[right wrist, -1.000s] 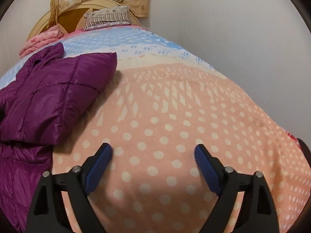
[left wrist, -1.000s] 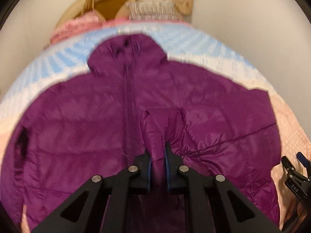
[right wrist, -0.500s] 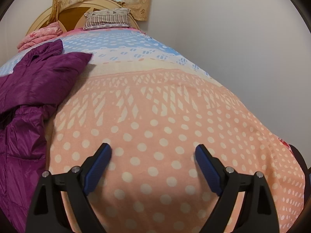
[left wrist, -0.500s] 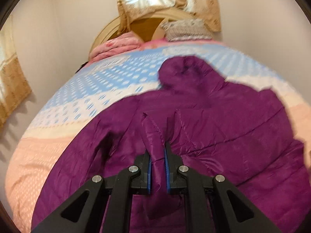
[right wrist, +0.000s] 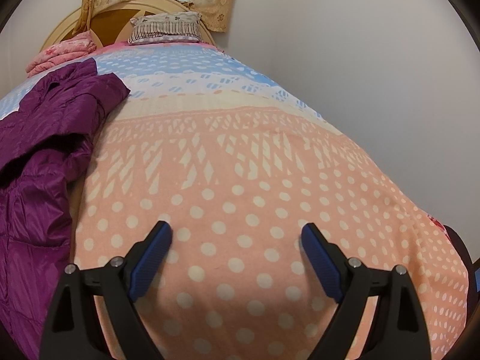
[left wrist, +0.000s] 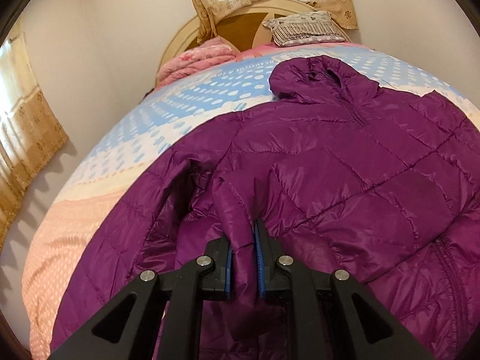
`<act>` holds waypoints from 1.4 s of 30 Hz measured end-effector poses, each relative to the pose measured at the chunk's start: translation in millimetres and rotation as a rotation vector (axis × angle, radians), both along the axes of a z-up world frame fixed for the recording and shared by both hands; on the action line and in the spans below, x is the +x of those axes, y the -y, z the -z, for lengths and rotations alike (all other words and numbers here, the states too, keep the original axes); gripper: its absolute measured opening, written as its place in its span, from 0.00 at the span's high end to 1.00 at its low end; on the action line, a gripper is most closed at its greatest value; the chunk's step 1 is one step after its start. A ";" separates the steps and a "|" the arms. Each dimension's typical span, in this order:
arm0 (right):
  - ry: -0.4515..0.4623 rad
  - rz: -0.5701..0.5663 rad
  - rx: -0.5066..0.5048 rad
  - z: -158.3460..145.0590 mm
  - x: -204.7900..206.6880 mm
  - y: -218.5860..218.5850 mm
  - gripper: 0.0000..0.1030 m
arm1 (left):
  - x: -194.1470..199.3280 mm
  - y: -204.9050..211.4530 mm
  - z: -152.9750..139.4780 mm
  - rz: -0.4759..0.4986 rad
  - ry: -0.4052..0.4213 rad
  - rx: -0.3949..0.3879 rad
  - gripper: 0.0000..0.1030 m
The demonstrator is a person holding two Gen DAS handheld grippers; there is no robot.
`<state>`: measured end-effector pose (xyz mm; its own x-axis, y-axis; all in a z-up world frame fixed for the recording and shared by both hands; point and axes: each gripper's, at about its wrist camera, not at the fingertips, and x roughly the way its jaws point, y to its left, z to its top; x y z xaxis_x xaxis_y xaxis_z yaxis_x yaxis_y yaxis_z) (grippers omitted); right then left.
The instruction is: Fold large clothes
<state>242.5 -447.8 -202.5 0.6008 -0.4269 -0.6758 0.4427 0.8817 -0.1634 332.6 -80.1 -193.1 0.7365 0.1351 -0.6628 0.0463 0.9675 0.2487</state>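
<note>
So compared with a second back, the left wrist view has swung: the jacket (left wrist: 345, 186) used to fill the middle of the frame with its hood straight up top, and now the hood sits upper right and bare bed (left wrist: 99, 180) shows along the left. In the right view the purple edge has pulled back toward the left of the frame, so more dotted cover shows.

The left gripper (left wrist: 243, 249) has a puffy strip of the jacket, looks like a sleeve or cuff, between its fingers (left wrist: 260, 258), lower middle of the frame. Its jaws have just been opening a little, and the cloth is between them, with the blue pads right against it on both sides as far as I can tell. So probably about to let go, but that's a guess.

The right gripper (right wrist: 237, 255) hangs over the pink dotted part of the bed, jaws spread wide, nothing in them, jacket off at the left edge.

Progress-wise: the jacket lies flat on the bed, front up, zipped. One sleeve looks laid across the chest on the right side of the left view, and the held piece has been brought in over the body. I'd say the sleeves are about tucked. Still to do: folding the body over itself and dealing with the hood. Maybe a third done.
</note>
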 end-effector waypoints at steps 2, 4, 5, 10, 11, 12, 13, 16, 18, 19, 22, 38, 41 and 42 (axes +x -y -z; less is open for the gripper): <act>0.023 -0.058 0.065 -11.1 -3.7 3.7 0.24 | -3.7 -7.4 -16.0 -0.022 0.018 -0.053 0.74; 0.056 -0.063 0.115 -30.7 -5.4 6.3 0.47 | -8.7 -14.0 -37.3 -0.073 0.100 -0.044 0.38; 0.101 -0.067 0.144 -44.3 -4.3 6.6 0.47 | -10.1 -15.9 -46.8 -0.095 0.145 -0.048 0.18; 0.194 -0.163 0.159 -88.7 54.7 -22.2 0.48 | 11.6 7.6 -61.3 -0.120 0.165 -0.067 0.14; 0.197 -0.187 0.173 -90.9 70.7 -29.4 0.49 | 16.4 12.7 -58.1 -0.115 0.154 -0.074 0.14; 0.201 -0.208 0.197 -90.7 84.9 -35.9 0.52 | 22.8 19.1 -53.4 -0.113 0.146 -0.072 0.14; 0.204 -0.231 0.215 -89.6 99.5 -44.0 0.54 | 31.3 26.6 -45.6 -0.120 0.144 -0.047 0.14; 0.160 -0.311 0.216 -71.3 138.5 -75.3 0.54 | 50.8 35.5 -23.9 -0.122 0.113 -0.025 0.14; 0.099 -0.328 0.229 -49.3 157.7 -85.3 0.56 | 65.0 35.4 -4.2 -0.139 0.068 0.010 0.14; 0.057 -0.324 0.229 -33.0 165.9 -87.1 0.56 | 71.2 33.8 5.6 -0.152 0.041 0.028 0.14; -0.001 -0.319 0.262 -1.0 170.9 -81.6 0.56 | 82.6 23.6 25.5 -0.148 -0.058 -0.042 0.14; -0.004 -0.314 0.201 -0.6 169.0 -88.0 0.56 | 82.6 30.2 29.5 -0.171 -0.051 0.015 0.08; -0.011 -0.313 0.187 -1.1 168.8 -90.4 0.56 | 82.5 31.5 29.9 -0.174 -0.047 0.028 0.07; -0.012 -0.315 0.193 -2.9 168.0 -89.8 0.55 | 82.7 31.7 29.8 -0.174 -0.048 0.029 0.07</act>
